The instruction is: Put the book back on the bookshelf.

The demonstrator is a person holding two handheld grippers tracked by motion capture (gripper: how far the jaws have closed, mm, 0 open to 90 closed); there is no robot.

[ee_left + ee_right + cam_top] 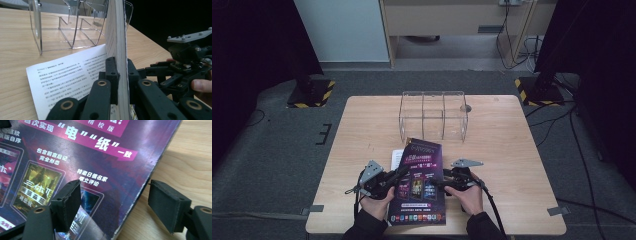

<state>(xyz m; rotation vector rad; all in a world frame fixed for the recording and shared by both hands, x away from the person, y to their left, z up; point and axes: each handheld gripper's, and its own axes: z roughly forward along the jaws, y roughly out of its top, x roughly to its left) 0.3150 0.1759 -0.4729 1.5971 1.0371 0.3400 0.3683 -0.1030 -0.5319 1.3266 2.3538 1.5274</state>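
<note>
Left gripper [120, 82] clamps the book [419, 180] on edge, right gripper [115, 205] gaping around its corner to steady it.

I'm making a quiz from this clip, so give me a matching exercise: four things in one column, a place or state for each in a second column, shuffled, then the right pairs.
Things:
1. left gripper
2. right gripper
3. clear organizer
4. printed sheet

Places or states:
A. stands empty at the table's far side
B. lies flat on the table beside the book
C. jaws clamped on the book's page edge
D. jaws apart, straddling the book's cover edge

Pairs: 1-C, 2-D, 3-A, 4-B
</note>
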